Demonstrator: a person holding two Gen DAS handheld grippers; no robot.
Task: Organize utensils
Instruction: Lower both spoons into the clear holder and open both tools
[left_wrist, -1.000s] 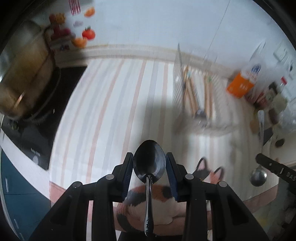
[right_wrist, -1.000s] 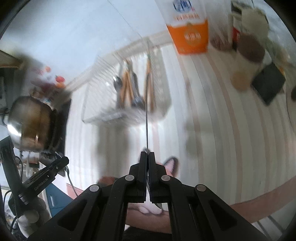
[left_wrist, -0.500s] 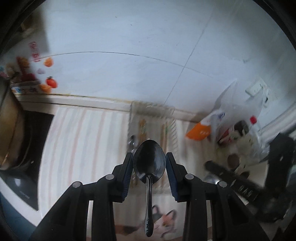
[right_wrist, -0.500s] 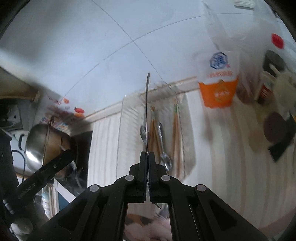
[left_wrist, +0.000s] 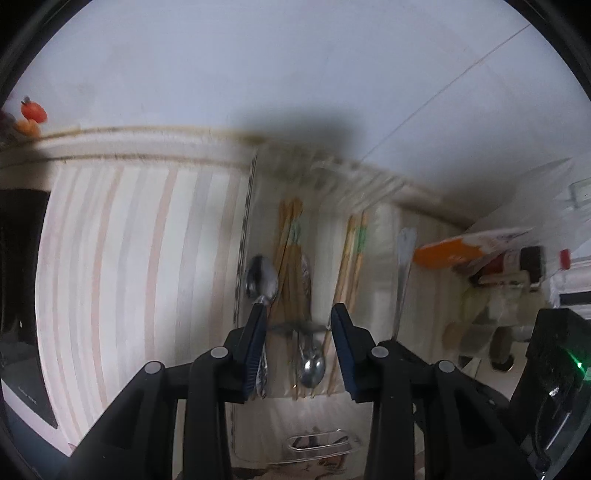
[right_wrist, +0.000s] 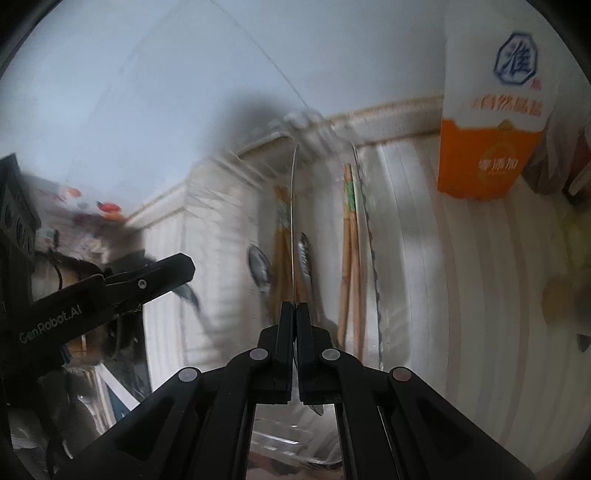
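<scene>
Striped cloth (left_wrist: 122, 258), cream with pink bands, covers the counter on my left. Next to it stands the clear utensil tray (left_wrist: 246, 206), its left wall seen edge-on. My left gripper (left_wrist: 298, 325) hangs over the tray with its fingers spread wide and nothing between them. Below that gap lie a spoon (left_wrist: 261, 281) at the tray's left wall, wooden chopsticks (left_wrist: 288, 258) beside it, a second spoon (left_wrist: 312, 365) nearer me, and another chopstick pair (left_wrist: 354, 258) further right. My right gripper (right_wrist: 295, 310) is closed tight on a thin metal utensil (right_wrist: 293, 221), seen edge-on and pointing away from me over the tray (right_wrist: 369, 236); I cannot tell whether it is a spoon or a knife. Right of the tray stands an orange-and-white carton (right_wrist: 487, 129), near the wall.
</scene>
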